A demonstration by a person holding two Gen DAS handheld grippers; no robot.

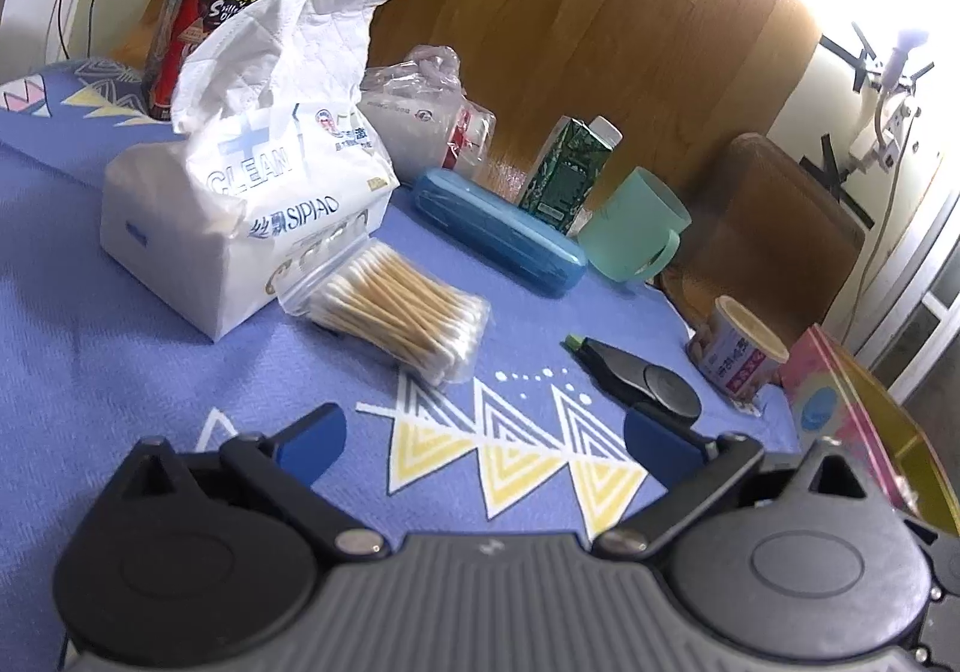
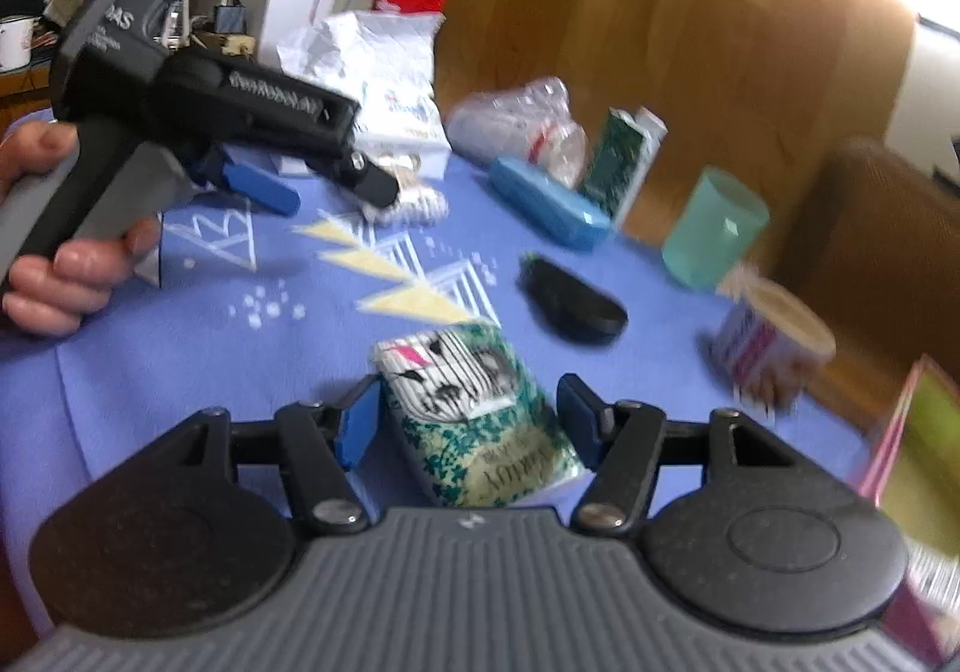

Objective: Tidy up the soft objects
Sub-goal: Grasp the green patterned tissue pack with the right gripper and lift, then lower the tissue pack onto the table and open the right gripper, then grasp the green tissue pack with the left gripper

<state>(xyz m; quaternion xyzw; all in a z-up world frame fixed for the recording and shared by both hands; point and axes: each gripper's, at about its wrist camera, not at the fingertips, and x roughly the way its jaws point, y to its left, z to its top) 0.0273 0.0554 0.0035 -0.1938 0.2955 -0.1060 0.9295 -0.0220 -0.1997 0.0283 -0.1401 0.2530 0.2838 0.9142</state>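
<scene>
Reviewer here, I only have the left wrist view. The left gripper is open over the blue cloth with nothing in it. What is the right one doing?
Observer: The right gripper straddles a small green patterned tissue pack.
Reviewer: Clamped on it?
Observer: Cannot tell; the blue pads sit close beside the pack, and the view is blurred.
Reviewer: Is the pack on the cloth?
Observer: It appears to lie on the blue tablecloth, near the yellow zigzag print.
</scene>
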